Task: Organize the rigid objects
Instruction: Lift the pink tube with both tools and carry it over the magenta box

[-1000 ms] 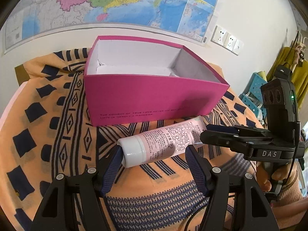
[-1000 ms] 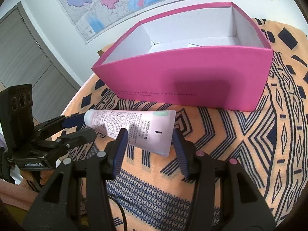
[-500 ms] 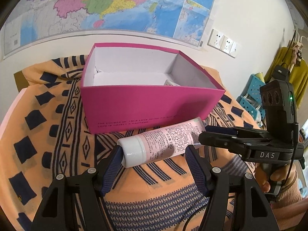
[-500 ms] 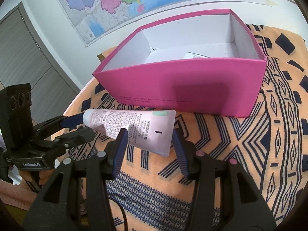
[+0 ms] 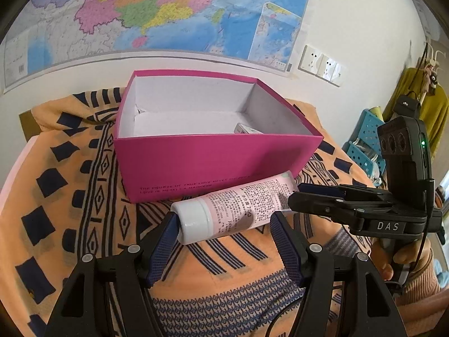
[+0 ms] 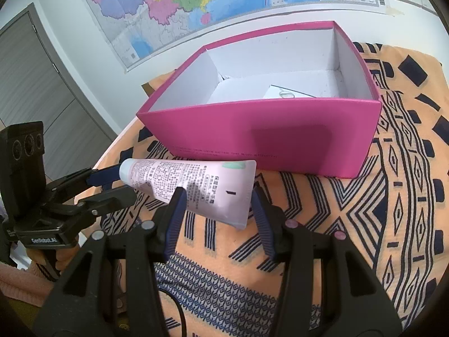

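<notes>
Tube (image 5: pixel 238 210) hangs between both tools ahead of the pink box (image 5: pixel 213 163): left gripper (image 5: pixel 224 238) clamps its stiff cap end, right gripper (image 6: pixel 216 210) its soft, squashable crimped end; light, probably slippery.

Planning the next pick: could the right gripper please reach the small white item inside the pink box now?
Probably not yet. The right gripper has its fingers closed on the tube, shared with the left gripper. The pink box is open-topped, so the white item looks reachable once the tube is released.
</notes>
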A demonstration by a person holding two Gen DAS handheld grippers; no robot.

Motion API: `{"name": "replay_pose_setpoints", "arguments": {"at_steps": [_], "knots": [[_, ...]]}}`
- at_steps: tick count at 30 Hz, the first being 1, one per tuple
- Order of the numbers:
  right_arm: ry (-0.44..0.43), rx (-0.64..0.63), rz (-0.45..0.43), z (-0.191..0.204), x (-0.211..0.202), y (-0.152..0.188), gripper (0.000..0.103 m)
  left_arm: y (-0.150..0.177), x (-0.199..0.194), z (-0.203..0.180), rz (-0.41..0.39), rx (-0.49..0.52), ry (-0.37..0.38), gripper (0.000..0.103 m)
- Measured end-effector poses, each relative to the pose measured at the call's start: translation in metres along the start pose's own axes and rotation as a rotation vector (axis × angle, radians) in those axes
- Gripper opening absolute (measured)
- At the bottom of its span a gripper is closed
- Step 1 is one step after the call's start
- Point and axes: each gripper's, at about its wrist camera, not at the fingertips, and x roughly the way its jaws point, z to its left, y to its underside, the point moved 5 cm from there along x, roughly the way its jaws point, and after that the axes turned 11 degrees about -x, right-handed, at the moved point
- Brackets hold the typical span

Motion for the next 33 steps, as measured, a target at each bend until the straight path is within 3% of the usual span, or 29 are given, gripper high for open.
{"name": "replay_pose_setpoints", "arguments": {"at_steps": [33], "knots": [[0.017, -0.019, -0.029, 0.0005, -0.0071, -0.0084, 0.051, -0.0076, -0.0054, -0.0041, -0.033, 0.016, 0.015, 0.068]]}}
